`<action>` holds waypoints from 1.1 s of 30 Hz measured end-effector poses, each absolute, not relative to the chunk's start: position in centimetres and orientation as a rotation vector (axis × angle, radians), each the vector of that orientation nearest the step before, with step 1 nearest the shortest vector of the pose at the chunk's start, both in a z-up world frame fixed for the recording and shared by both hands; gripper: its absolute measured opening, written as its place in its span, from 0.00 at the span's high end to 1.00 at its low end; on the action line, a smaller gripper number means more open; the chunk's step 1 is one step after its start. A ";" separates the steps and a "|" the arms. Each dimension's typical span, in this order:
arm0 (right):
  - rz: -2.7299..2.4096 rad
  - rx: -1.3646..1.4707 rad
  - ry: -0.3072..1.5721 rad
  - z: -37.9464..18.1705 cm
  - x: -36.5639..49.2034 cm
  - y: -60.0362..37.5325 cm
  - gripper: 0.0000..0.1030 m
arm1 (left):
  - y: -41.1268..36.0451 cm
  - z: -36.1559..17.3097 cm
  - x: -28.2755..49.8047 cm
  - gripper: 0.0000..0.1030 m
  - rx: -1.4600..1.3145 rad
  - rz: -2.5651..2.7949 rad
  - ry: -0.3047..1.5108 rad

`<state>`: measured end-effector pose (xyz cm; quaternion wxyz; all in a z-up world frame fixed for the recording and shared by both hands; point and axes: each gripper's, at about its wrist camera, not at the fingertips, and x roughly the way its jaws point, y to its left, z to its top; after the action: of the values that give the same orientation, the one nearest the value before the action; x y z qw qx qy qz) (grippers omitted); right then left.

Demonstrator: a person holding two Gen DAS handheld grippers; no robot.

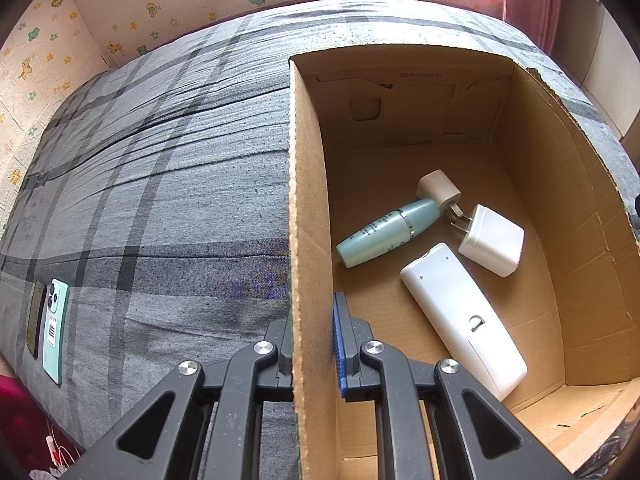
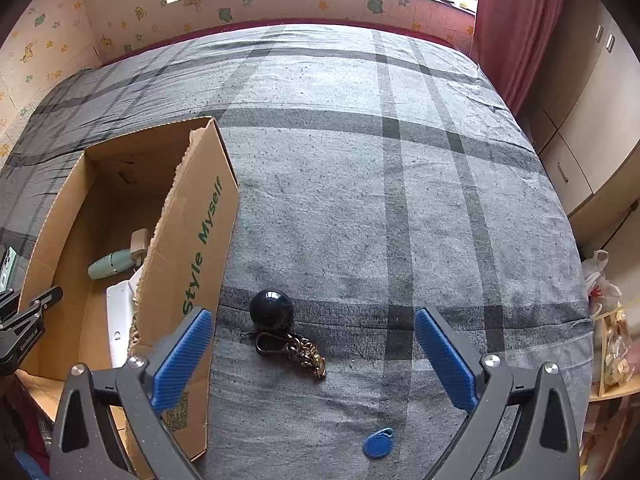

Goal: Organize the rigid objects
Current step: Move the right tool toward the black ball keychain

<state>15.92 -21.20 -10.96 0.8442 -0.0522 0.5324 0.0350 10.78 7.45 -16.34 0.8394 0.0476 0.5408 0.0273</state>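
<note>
A grey plaid bed [image 2: 360,184] holds an open box [image 1: 310,200]. The left gripper [image 1: 314,360], angled down, is clamped on the box's wall. The right gripper [image 2: 314,356], jaws apart, hovers over a black ball [image 2: 271,308] and keychain [image 2: 298,350]. Inside the box: one bottle [image 1: 386,232], two chargers [image 1: 492,240], one remote [image 1: 460,316].

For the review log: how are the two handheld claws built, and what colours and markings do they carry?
Both claws match: black speckled plastic linkage arms with triangular cut-outs, round silver pivot bolts and ribbed blue finger pads. That shows on the left claw and the right claw. The right wrist view shows small white lettering on the left one, too small to read reliably.
</note>
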 end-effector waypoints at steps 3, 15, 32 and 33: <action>0.082 -0.107 1.139 -11.7 16.2 -21.5 0.00 | 7.4 -16.3 10.7 0.86 0.106 0.061 1.142; 0.128 -0.099 1.212 -15.1 17.7 -21.0 0.07 | 7.3 -16.4 10.9 0.86 0.107 0.064 1.144; 0.179 -0.118 1.303 -19.8 19.8 -19.3 0.30 | 7.3 -16.5 10.9 0.86 0.112 0.067 1.148; 0.174 -0.114 1.309 -20.1 19.9 -19.3 0.30 | 7.3 -16.5 11.0 0.86 0.113 0.067 1.148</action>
<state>19.94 -19.30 -20.06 0.7883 -0.0530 0.6076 0.0807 10.95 7.27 -16.48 0.8376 0.0536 0.5428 0.0317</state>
